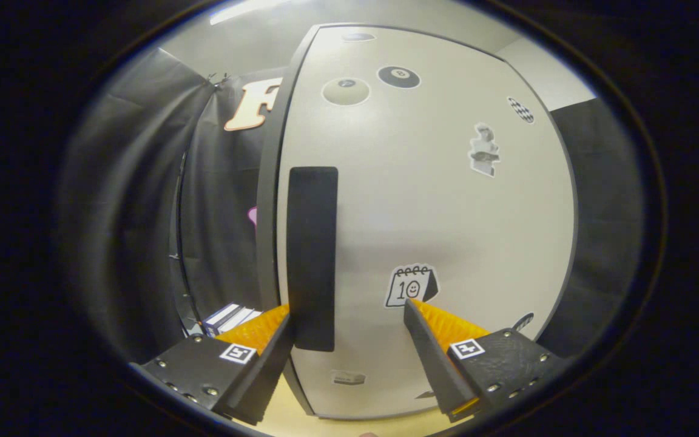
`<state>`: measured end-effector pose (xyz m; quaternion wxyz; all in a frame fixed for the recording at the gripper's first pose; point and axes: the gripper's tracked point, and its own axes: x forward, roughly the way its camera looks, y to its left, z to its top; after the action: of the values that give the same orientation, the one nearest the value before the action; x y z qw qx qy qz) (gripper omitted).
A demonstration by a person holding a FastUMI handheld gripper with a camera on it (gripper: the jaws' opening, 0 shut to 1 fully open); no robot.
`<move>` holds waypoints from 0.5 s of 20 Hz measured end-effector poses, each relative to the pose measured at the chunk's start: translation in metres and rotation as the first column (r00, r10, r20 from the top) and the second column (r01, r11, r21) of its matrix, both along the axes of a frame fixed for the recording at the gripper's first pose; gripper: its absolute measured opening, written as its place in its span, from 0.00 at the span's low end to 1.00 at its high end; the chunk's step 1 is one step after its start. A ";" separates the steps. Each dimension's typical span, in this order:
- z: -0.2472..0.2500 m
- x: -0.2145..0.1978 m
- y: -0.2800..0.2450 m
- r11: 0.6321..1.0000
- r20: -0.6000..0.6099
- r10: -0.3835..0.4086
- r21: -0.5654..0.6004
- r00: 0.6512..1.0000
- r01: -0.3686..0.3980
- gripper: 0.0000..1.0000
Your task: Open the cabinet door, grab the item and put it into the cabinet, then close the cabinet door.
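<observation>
Gripper view: hand-held gripper (pixel 348 309) fingers spread apart, nothing clamped, close before shut cabinet door (pixel 446 200); dark handle (pixel 312 255) just ahead by left finger, likely lined up for handle.

Staged recording booth: black cloth walls (pixel 143 212), stickered white cabinet door (pixel 434 200) on pale tabletop (pixel 289 419).

A pale flat cabinet door (pixel 434 200) with a dark frame stands directly ahead of the gripper (pixel 349 312), whose fingers are spread wide apart with nothing between them. A tall black rectangular handle (pixel 312 255) sits on the door near its left edge, just ahead of the left finger. A calendar sticker (pixel 409 284) lies above the right fingertip. A small white-and-blue box (pixel 228 317) rests left of the door, behind the left finger.
</observation>
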<state>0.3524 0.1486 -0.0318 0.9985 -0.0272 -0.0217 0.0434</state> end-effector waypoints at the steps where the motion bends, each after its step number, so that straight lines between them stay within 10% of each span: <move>1: 0.005 -0.005 0.000 1.000 0.017 0.004 -0.008 1.000 -0.004 1.00; 10: 0.034 -0.133 -0.033 1.000 0.033 -0.020 -0.002 0.999 0.020 0.99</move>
<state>0.2192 0.1152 0.0021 0.9983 -0.0291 -0.0380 0.0330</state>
